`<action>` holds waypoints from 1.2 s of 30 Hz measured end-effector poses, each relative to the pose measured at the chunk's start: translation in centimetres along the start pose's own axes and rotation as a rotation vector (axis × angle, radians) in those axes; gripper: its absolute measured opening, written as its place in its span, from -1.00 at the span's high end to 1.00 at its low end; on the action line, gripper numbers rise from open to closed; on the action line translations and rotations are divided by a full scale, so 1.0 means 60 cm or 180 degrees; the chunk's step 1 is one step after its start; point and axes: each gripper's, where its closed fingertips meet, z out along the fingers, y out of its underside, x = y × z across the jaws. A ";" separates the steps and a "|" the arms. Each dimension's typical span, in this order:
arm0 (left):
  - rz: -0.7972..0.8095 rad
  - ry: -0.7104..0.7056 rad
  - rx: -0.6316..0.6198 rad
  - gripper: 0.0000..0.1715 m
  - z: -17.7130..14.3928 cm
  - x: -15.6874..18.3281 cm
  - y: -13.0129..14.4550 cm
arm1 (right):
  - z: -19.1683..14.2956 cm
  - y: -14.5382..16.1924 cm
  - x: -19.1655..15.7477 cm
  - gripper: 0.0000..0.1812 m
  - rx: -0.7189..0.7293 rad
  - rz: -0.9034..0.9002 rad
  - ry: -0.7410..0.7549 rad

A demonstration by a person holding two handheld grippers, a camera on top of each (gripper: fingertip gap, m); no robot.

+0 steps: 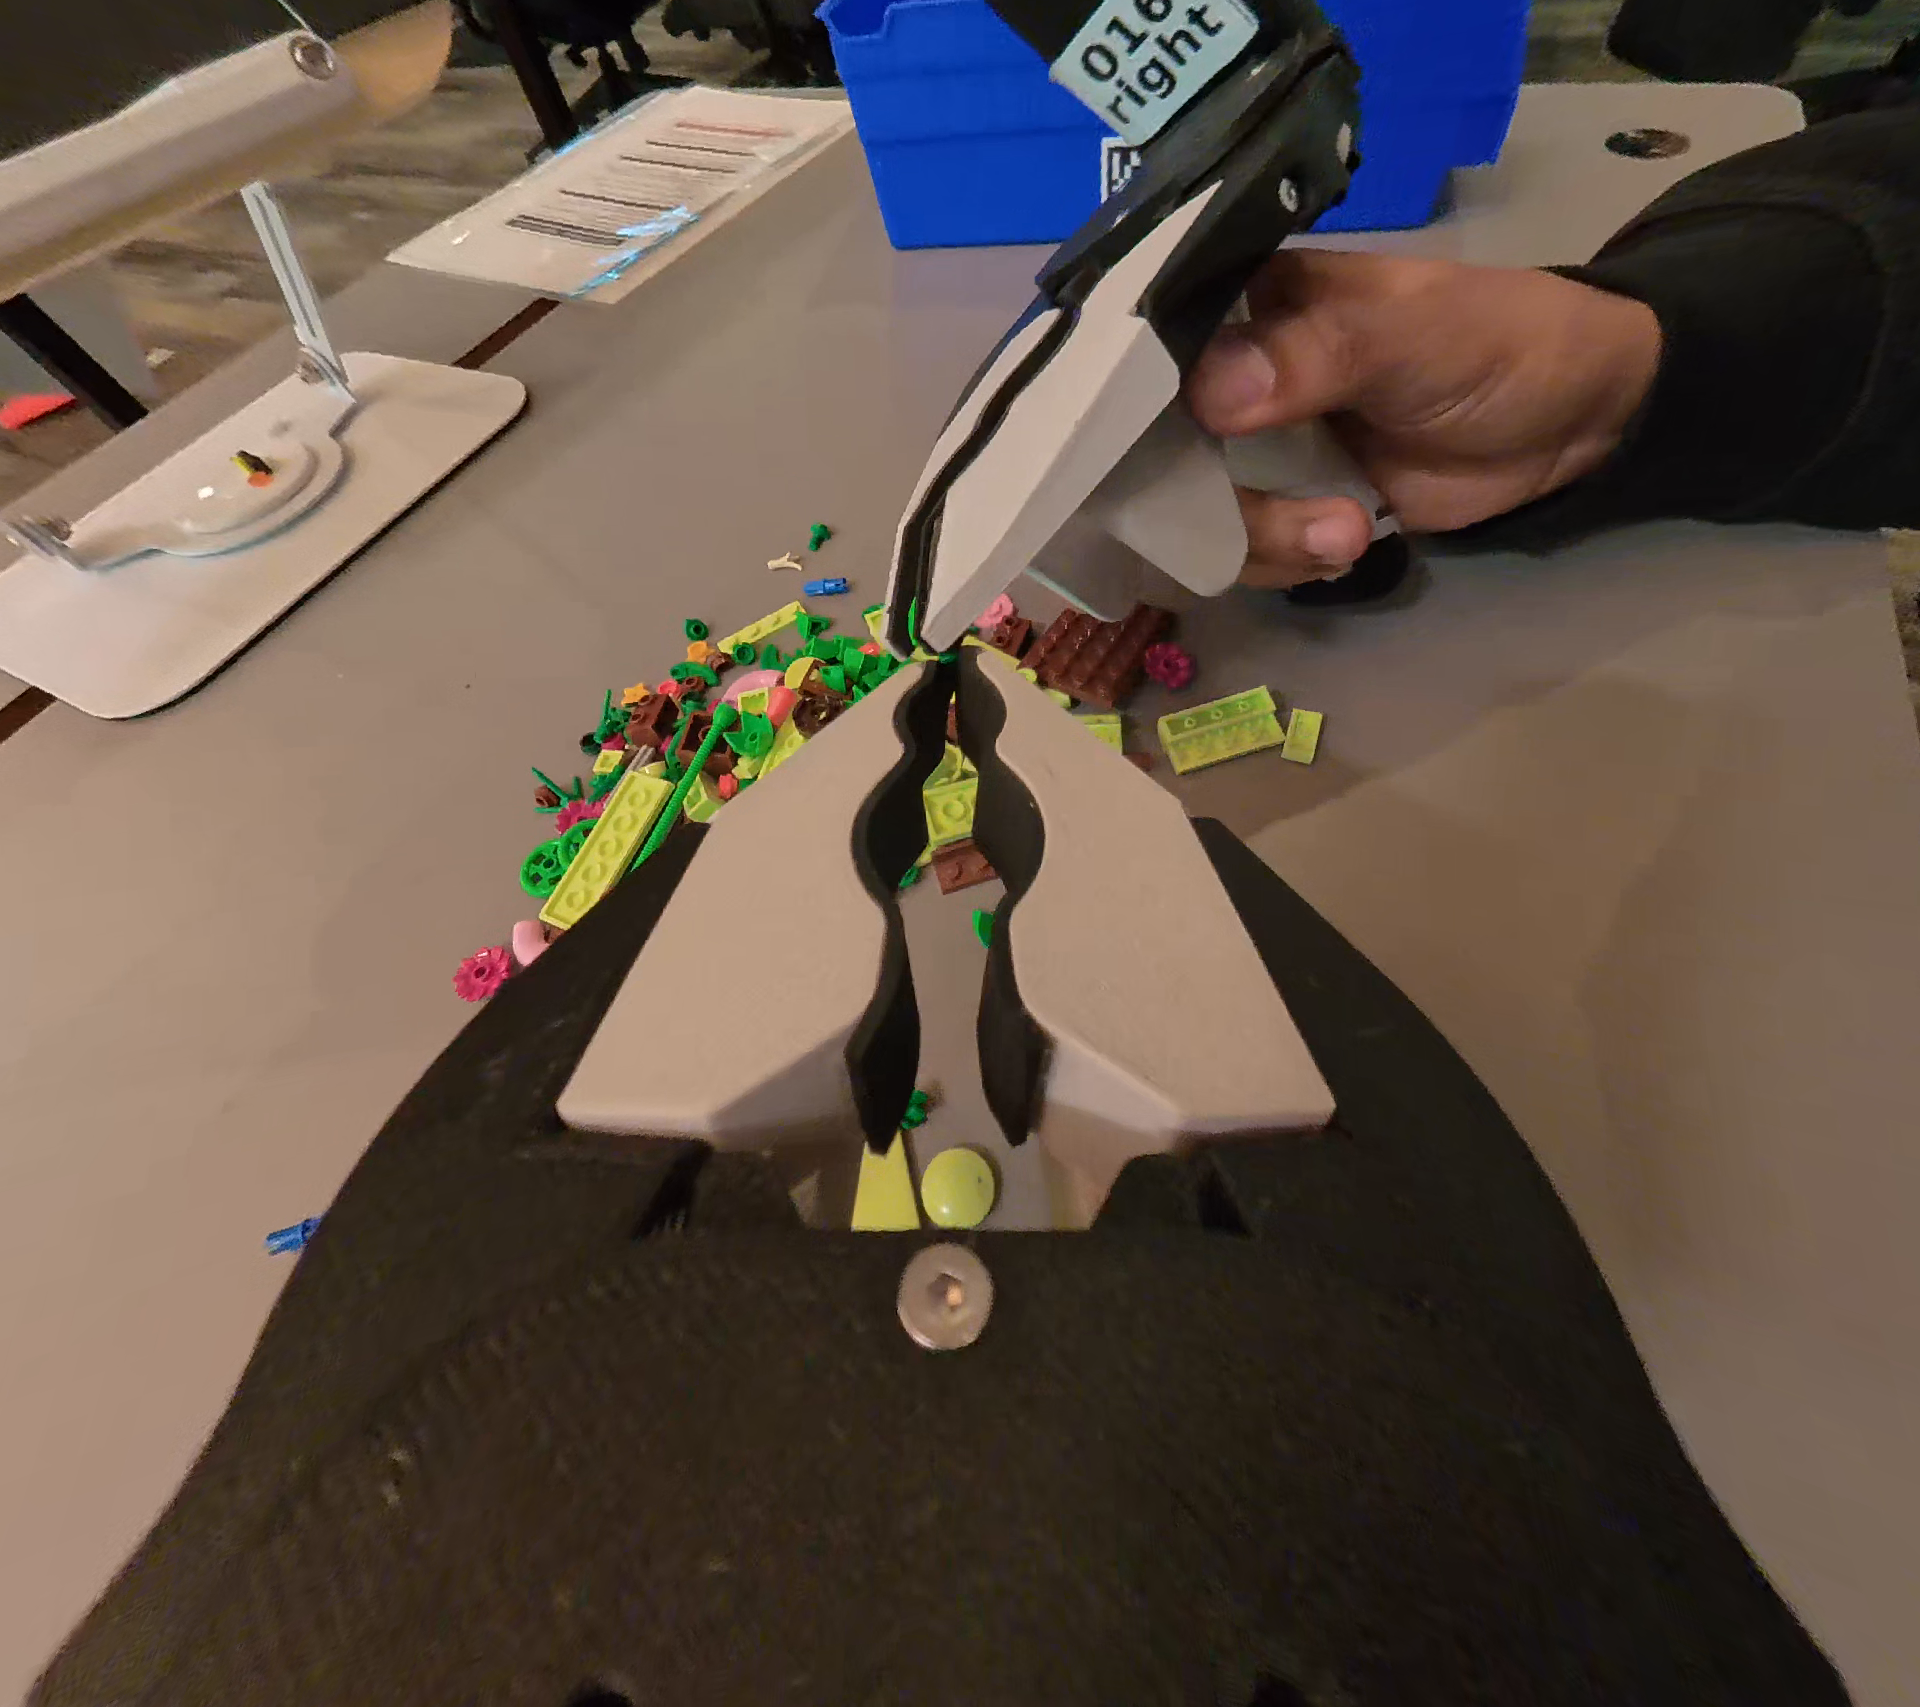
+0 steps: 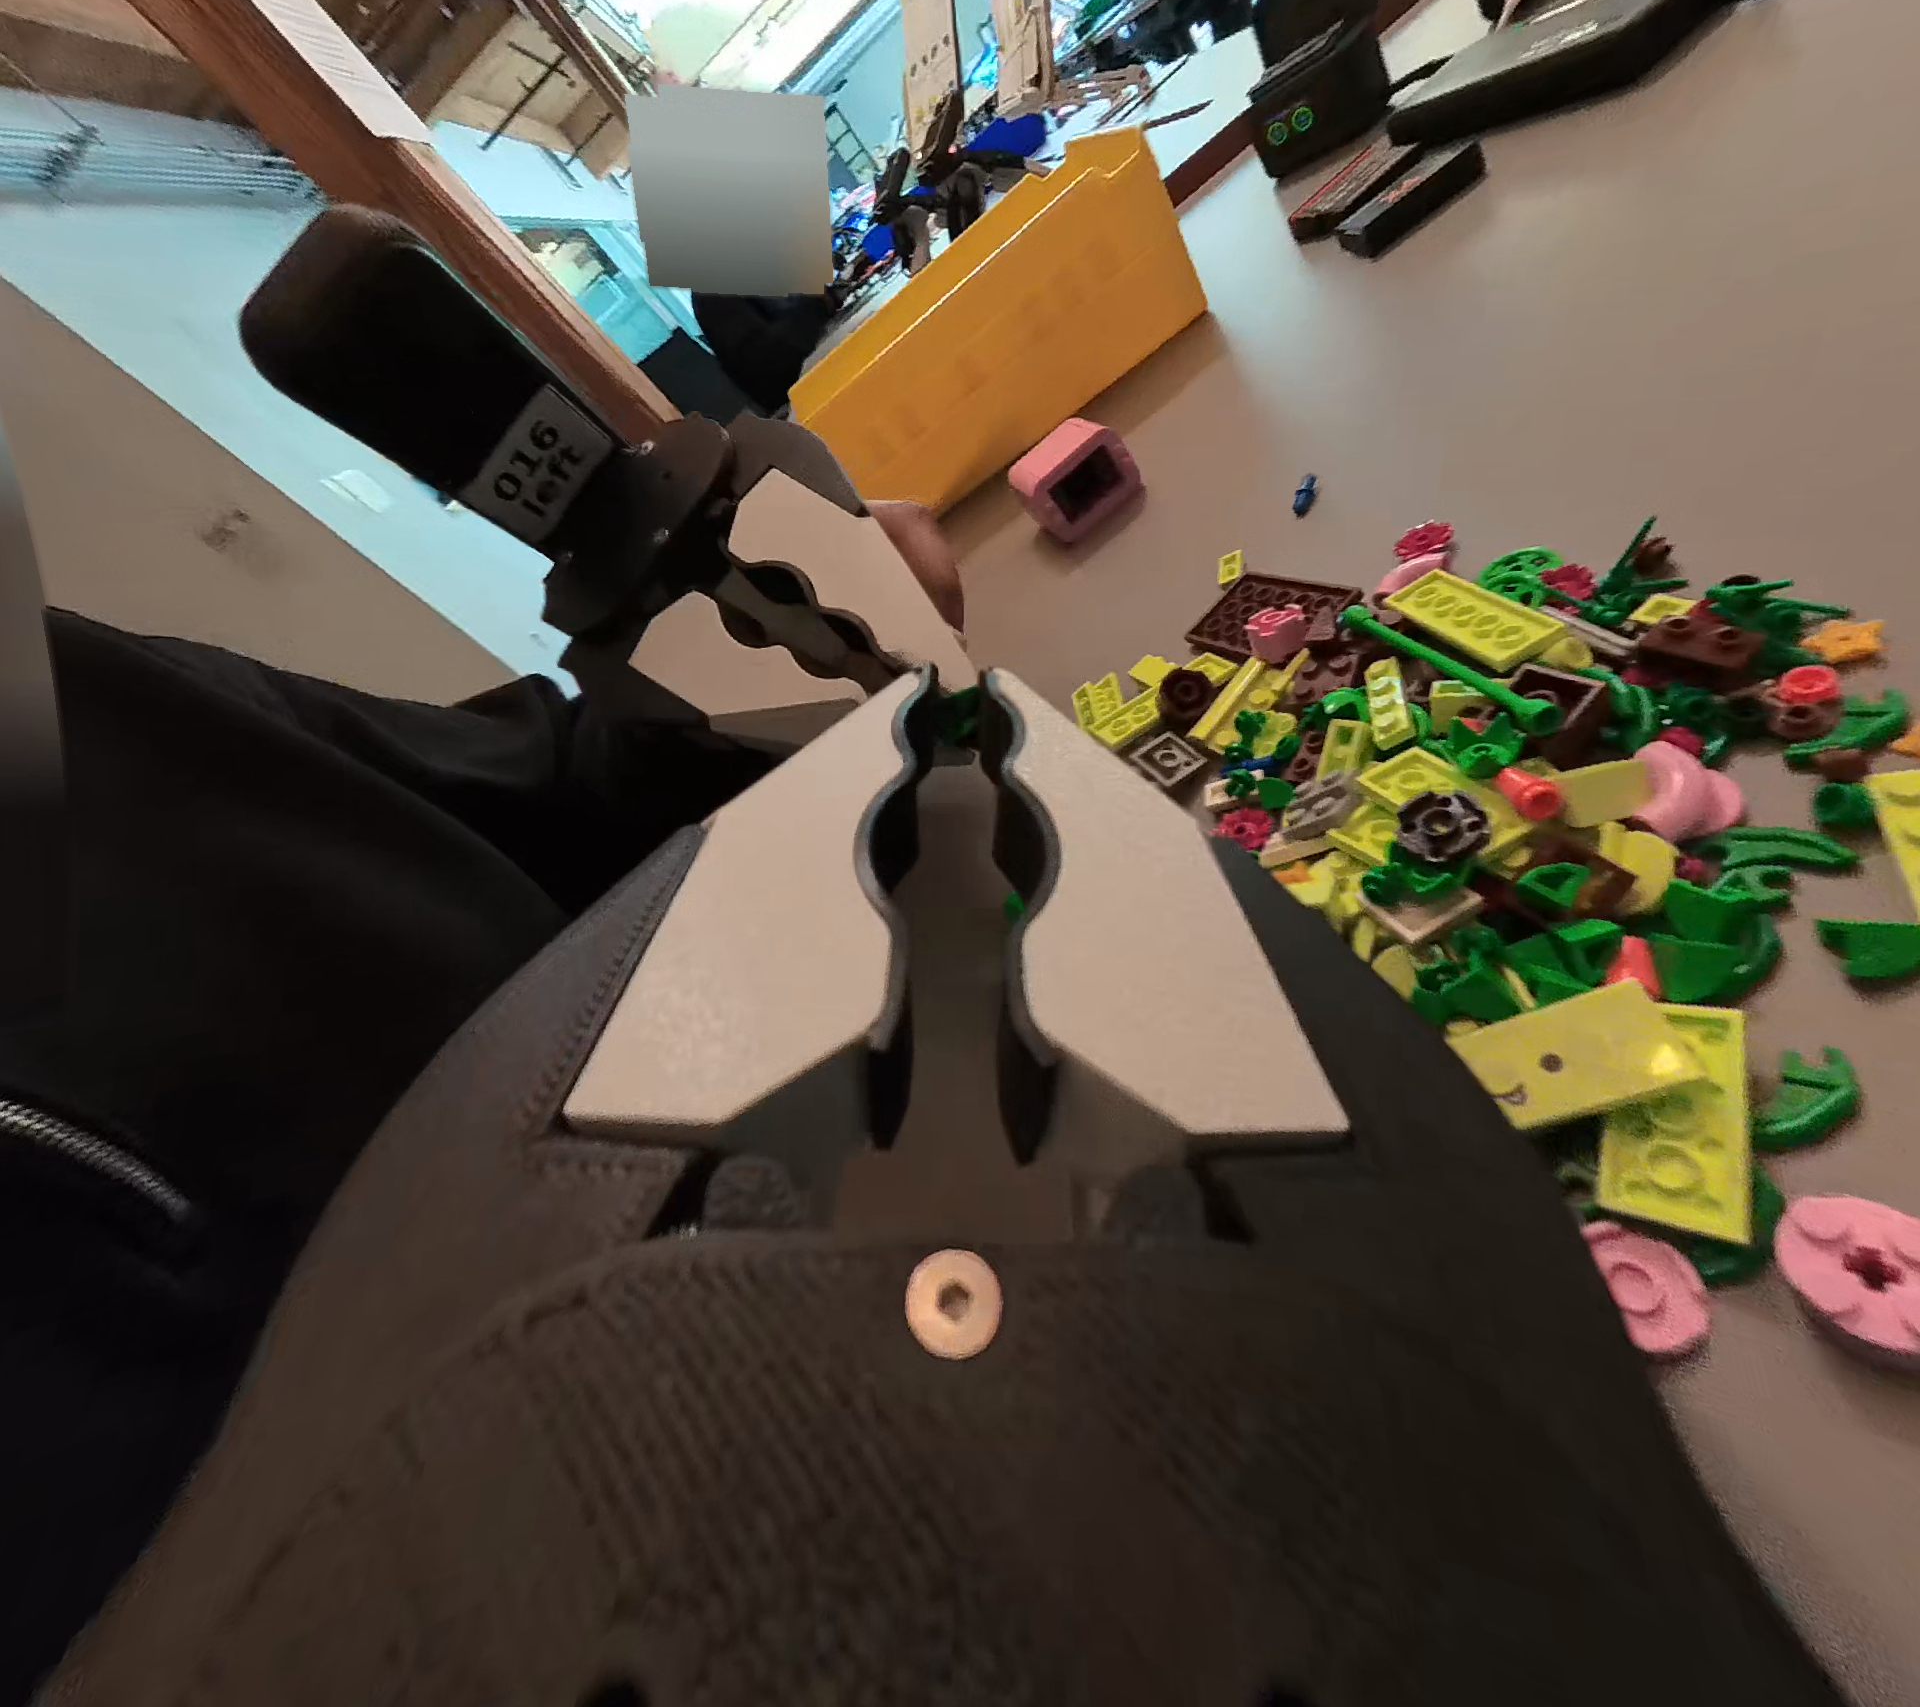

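Here, left claw (image 1: 943,670) nearly closed, tips pinching small green piece (image 1: 920,634); right claw (image 2: 951,686) likewise clamped on same green piece, tips meeting above brick pile (image 2: 1507,826) on grey worktop (image 1: 416,982); blue bin (image 1: 966,99) beyond.

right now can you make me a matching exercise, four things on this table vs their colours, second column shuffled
Things
1. storage bin behind the right tool
2. storage bin behind the left tool
3. hollow block beside that second bin
4. studded plate at the far edge of the brick pile

Colours
A. pink
B. brown
C. blue
D. yellow

Pairs: 1-C, 2-D, 3-A, 4-B
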 end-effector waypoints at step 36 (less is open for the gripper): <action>0.0296 -0.0264 -0.0058 1.00 0.011 -0.018 0.024 | 0.012 0.008 0.024 0.96 -0.0096 -0.0328 0.0532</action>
